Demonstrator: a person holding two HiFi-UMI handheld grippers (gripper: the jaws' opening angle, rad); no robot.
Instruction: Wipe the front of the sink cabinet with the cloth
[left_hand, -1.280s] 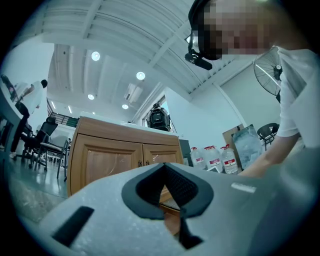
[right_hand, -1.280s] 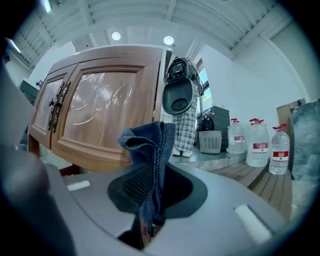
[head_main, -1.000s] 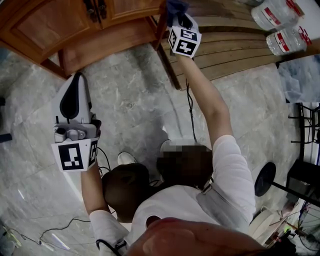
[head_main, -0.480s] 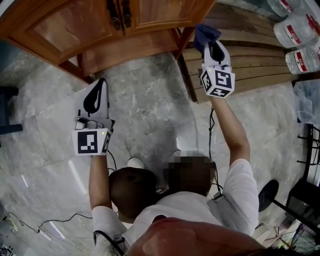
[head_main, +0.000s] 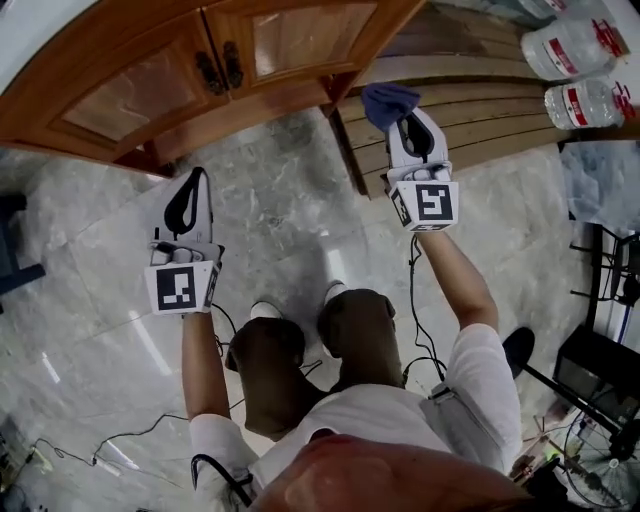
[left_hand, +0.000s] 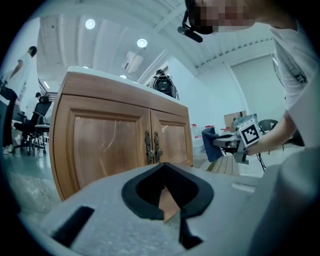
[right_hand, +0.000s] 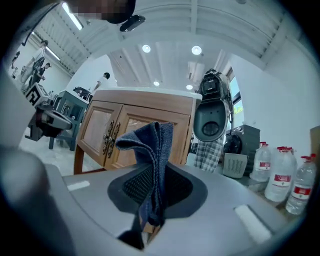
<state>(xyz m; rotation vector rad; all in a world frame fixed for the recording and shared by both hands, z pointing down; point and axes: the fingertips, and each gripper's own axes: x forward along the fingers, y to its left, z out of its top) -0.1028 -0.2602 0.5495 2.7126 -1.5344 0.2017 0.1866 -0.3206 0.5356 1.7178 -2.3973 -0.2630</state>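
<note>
Right tongs (right_hand: 150, 200) clenched on the dark blue cloth (right_hand: 150, 145), which sticks up out of the jaws in a folded bunch with its top flopping over to the left. In the head view we see the cloth held in the air just off the right corner of the sink cabinet (head_main: 150, 70), over a slatted wooden platform (head_main: 470, 110), not touching the cabinet front. Left tongs (left_hand: 167, 192) closed with nothing between them (only a thin sliver of wood colour shows through the gap). They point at the cabinet doors from lower down, well apart from the wood, above the grey marble floor (head_main: 270, 220). The cabinet has two brown panelled doors with a pair of dark metal handles (head_main: 220, 68) at the middle seam, and both doors are closed. We see water bottles (head_main: 570, 50) with red labels past the platform on the right. Cables run along the floor near the person's shoes (head_main: 262, 312).
</note>
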